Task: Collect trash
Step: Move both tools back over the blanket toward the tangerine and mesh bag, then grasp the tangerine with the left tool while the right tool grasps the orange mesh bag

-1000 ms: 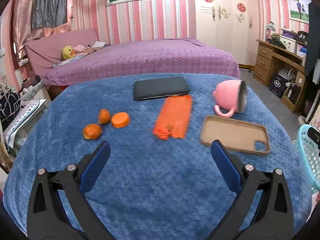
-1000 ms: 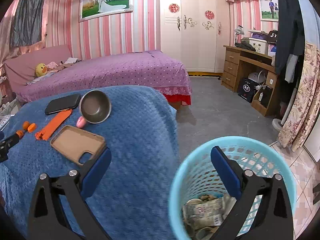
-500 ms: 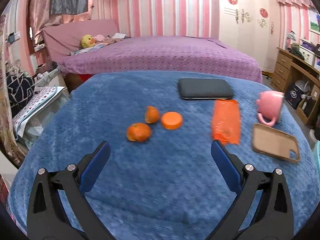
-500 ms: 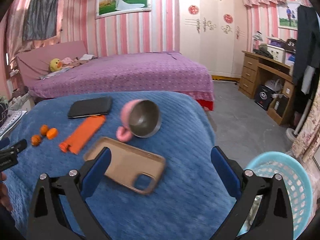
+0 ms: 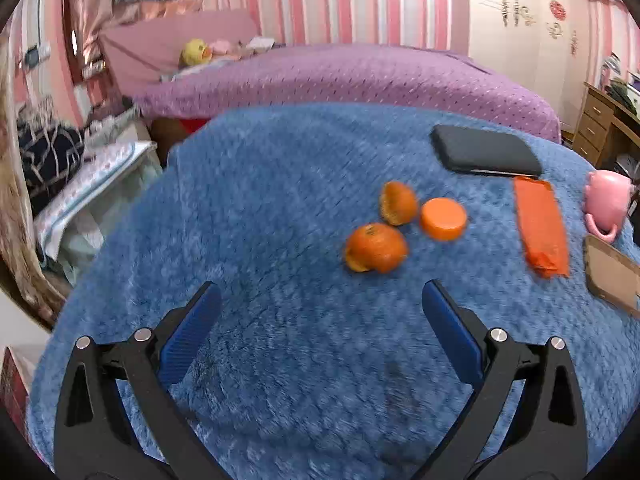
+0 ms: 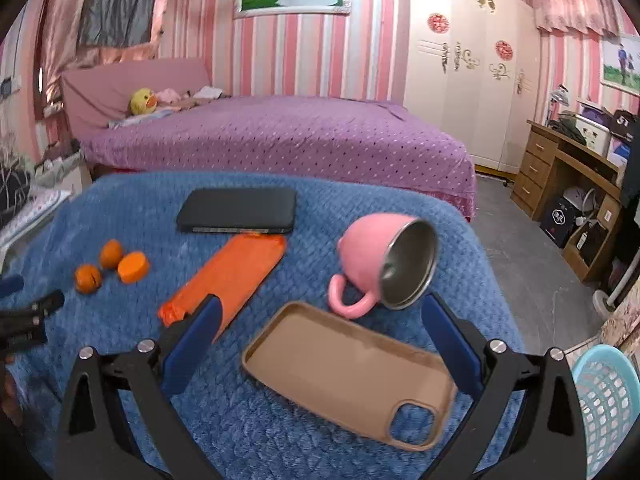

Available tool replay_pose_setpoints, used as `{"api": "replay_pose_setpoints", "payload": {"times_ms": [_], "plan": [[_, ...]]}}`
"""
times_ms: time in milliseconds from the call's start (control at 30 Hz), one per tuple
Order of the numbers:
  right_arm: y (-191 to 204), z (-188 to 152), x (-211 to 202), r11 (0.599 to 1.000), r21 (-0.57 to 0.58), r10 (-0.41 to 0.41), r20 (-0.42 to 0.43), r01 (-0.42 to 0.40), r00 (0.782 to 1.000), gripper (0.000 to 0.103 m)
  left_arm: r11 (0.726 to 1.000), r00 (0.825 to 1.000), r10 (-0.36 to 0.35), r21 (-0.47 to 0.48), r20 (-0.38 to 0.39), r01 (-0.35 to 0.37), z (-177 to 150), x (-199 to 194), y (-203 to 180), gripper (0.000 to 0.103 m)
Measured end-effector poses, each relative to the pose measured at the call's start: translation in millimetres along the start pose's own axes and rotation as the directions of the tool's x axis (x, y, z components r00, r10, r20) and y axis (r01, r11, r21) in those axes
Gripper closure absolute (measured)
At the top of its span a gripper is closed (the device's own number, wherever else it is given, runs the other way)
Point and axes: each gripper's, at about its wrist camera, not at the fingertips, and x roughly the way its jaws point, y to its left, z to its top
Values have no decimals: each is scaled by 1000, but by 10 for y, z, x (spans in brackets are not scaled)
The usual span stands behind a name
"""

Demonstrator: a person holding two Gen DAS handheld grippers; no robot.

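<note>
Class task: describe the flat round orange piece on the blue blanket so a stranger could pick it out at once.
Start at the black phone on the blue blanket, then look nearer the camera to the cluster of three orange bits. The flat round orange piece is the one closest to the orange packet; unlike the two ragged, domed orange peels beside it, it is a smooth disc.

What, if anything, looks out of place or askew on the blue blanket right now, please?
The pink mug lies tipped on its side, mouth facing the basket side, beside the empty phone case. Orange peel pieces and an orange wrapper are strewn near the black phone.
</note>
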Motion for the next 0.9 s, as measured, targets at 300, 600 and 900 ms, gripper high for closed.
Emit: {"api": "replay_pose_setpoints", "payload": {"times_ms": [300, 600, 900], "plan": [[-28, -138, 161, 999, -26, -21, -57, 20, 998, 6, 998, 999, -33, -52, -33, 32, 146, 257, 34, 7], [40, -101, 281, 999, -32, -2, -83, 0, 997, 6, 995, 991, -97, -25, -88, 95, 233, 493, -204, 39], [396, -35, 340, 993, -65, 88, -103, -95, 991, 6, 991, 988, -136, 1, -71, 137, 174, 331, -141, 73]]}}
